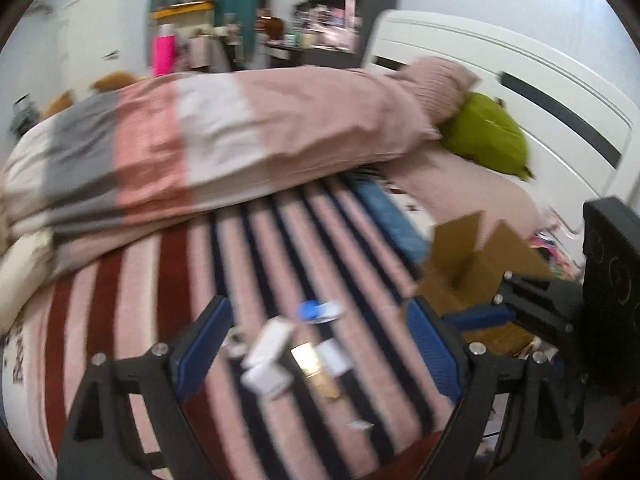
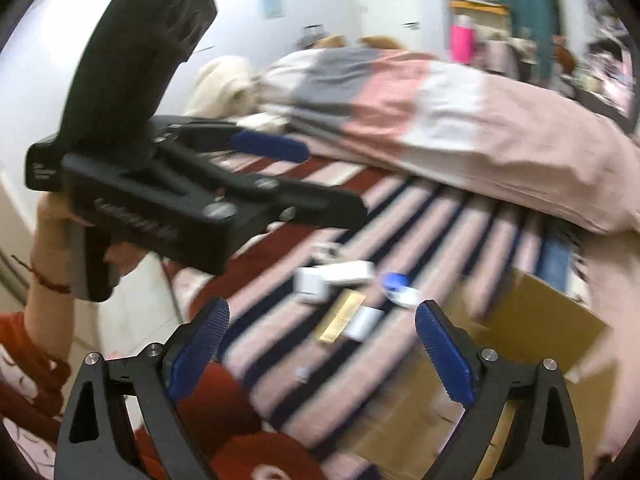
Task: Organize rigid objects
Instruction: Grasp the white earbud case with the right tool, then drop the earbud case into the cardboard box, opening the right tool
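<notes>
Several small rigid objects lie on a striped blanket (image 1: 256, 264): white boxes (image 1: 267, 345), a gold bar-shaped item (image 1: 316, 372), a white card (image 1: 334, 356) and a blue-and-white piece (image 1: 320, 311). They also show in the right wrist view: white boxes (image 2: 334, 276), the gold item (image 2: 343, 316), the blue-and-white piece (image 2: 400, 289). My left gripper (image 1: 316, 344) is open and empty above them. My right gripper (image 2: 322, 344) is open and empty, near the bed's edge. The left gripper also appears in the right wrist view (image 2: 316, 176). An open cardboard box (image 1: 476, 268) stands to the right.
A folded striped duvet (image 1: 224, 148) lies across the bed behind the objects. A green cushion (image 1: 486, 136) and a white headboard (image 1: 520, 80) are at the right. A tiny white piece (image 1: 360, 425) lies nearer. Shelves and clutter stand behind.
</notes>
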